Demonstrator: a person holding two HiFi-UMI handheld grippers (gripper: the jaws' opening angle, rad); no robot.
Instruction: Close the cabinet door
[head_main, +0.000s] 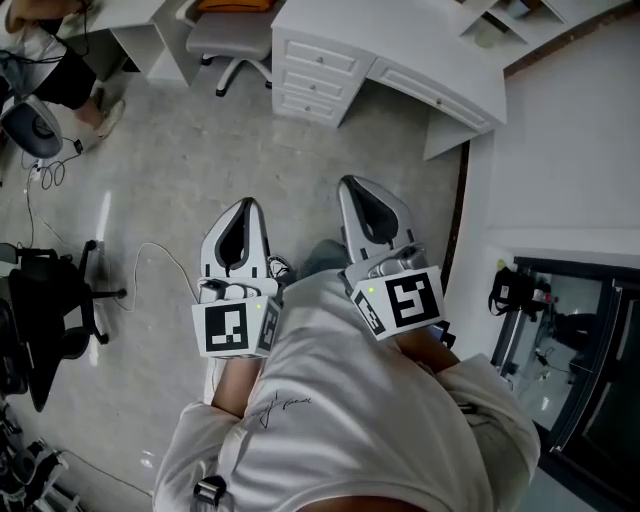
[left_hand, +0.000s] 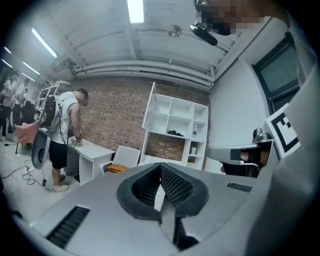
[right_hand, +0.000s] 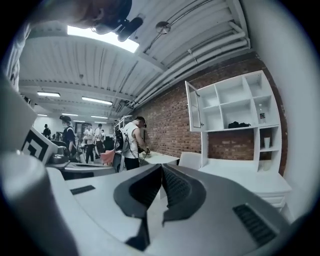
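- Holding both grippers low, close to the body, the person stands well away from the cabinet (right_hand: 235, 107).
- The left gripper (left_hand: 161, 172) has its jaws pressed together, with nothing between them.
- The right gripper (right_hand: 161, 170) is the same: jaws together and empty.
- The cabinet door (right_hand: 193, 106) hangs open at the top left of the white cabinet, which stands on a white table (right_hand: 250, 177) by the brick wall.
- The door looks thin and light, so it should swing easily on its hinge.
- Its middle looks like glass, which could break, so a soft push is best.
- A good spot to push is the white frame at the free edge, far from the hinge.
- No grabbing seems needed; a closed gripper tip can nudge it.
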